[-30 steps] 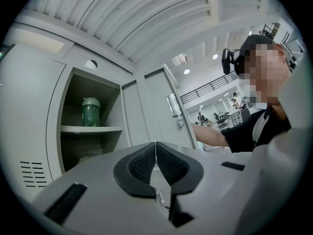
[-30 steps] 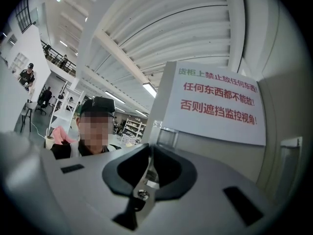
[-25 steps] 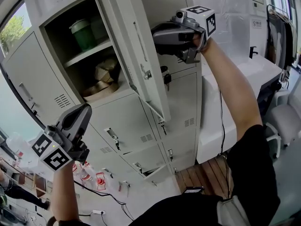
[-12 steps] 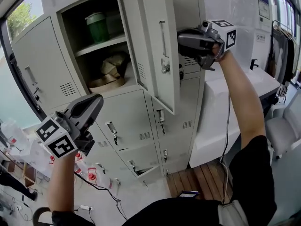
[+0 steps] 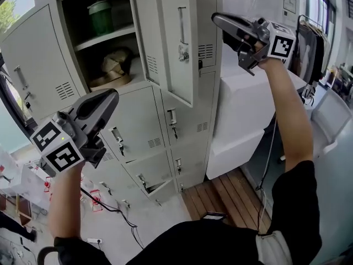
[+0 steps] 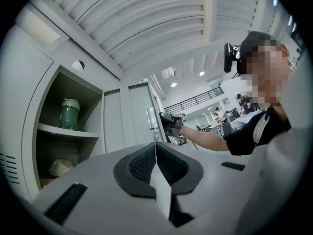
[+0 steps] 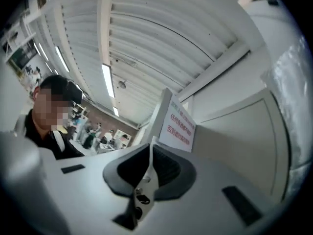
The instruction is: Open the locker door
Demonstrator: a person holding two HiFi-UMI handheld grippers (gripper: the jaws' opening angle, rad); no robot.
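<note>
A: Nearest, low left: grey two-jaw left gripper (image 5: 108,99) with marker cube. Jaw state?
B: Closed tip to tip, nothing between. Held well apart from the lockers, aimed up toward the open compartment.
A: Farther, upper right: matching grey right gripper (image 5: 219,19)?
B: Just drawn closer at the jaws, now meeting, nothing between. Placed just right of the tall pale-grey metal locker door (image 5: 177,48); apart from it, no contact seen.
A: Door position?
B: Swung out from the top compartment, with slim metal pull handle (image 5: 180,24) and latch (image 5: 182,53) showing on its face. Behind, far left: green lidded cup (image 5: 101,16) on the upper shelf, crumpled tan bundle (image 5: 113,65) below.
A: Step in hand, by judgement?
B: Opening apparently done; only clearing away left. Best to draw the right gripper off rightward, wide of handle and latch, to avoid knocking the door back. If more swing wanted: closed tips against the free edge, slow push along the hinge arc, no snatching. Left gripper best kept low and clear.
</note>
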